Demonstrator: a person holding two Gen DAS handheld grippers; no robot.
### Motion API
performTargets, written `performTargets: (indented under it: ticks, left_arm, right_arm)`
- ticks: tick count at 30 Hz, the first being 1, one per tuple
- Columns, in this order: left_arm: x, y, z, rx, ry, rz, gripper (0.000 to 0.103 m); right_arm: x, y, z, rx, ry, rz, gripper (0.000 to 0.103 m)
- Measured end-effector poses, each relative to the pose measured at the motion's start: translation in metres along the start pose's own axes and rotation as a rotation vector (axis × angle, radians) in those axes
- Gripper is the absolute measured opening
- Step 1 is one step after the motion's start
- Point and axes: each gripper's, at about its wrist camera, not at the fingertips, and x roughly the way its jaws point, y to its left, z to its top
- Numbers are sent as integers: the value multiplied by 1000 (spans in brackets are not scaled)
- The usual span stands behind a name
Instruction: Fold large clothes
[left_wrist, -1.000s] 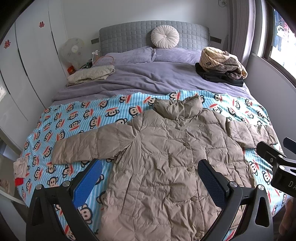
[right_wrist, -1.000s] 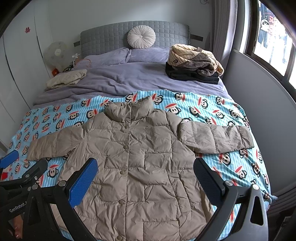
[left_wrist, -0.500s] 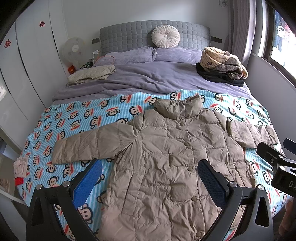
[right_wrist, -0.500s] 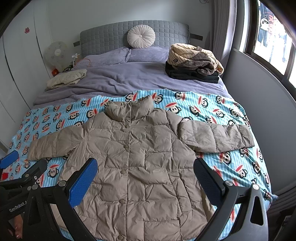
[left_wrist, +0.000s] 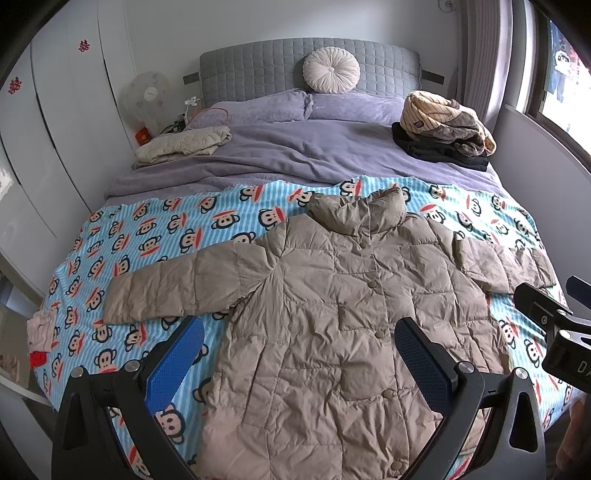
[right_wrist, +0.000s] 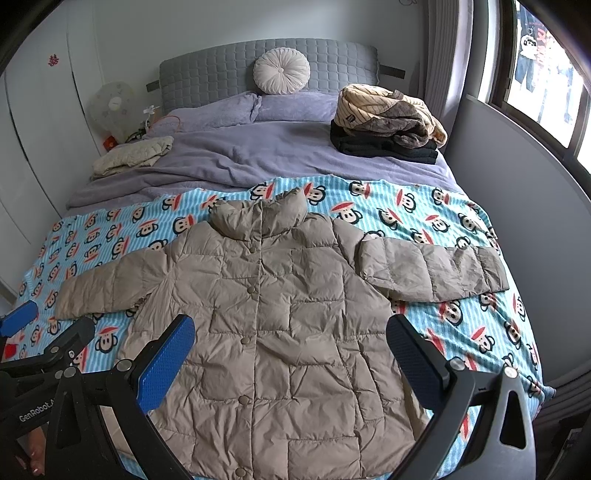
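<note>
Left wrist view: the left tool (left_wrist: 299, 365) and right tool (right_wrist: 290, 360) hover wide open, empty, above the puffer jacket (left_wrist: 332, 317) spread flat on the bed (left_wrist: 295, 155).

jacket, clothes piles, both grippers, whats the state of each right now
puffer jacket: spread flat, buttoned, sleeves out, unfolded
left gripper: open, empty, above jacket
right gripper: open, empty, above jacket
beige garment: folded, by the pillows
clothes pile: stacked, far right corner
</note>
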Motion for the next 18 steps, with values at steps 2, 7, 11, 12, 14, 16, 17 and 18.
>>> performTargets:
  ticks: [2, 7, 11, 12, 14, 16, 17, 18]
  left_arm:
    - [0, 1, -1, -6, -2, -7, 103]
    - [0, 0, 0, -21, 5, -21, 103]
    - [1, 2, -1, -24, 5, -25, 103]
    - [1, 2, -1, -26, 5, -27, 103]
    - [0, 0, 0, -29, 5, -30, 103]
    - [1, 0, 0, -32, 6, -33, 103]
    - [1, 2, -1, -33, 8, -33, 103]
    - [2, 4, -3, -35, 13, -35, 103]
  right_arm:
    - [0, 0, 0, 1, 0, 0, 103]
    - [1, 0, 1, -1, 0, 1, 103]
    - [1, 1, 0, -1, 2, 1, 103]
    - [1, 1, 1, 0, 2, 2, 103]
    - [1, 2, -1, 0, 5, 2, 103]
    - [1, 3, -1, 0, 5, 2, 103]
    - [1, 2, -1, 0, 5, 3, 103]
    - [1, 3, -1, -1, 6, 3, 103]
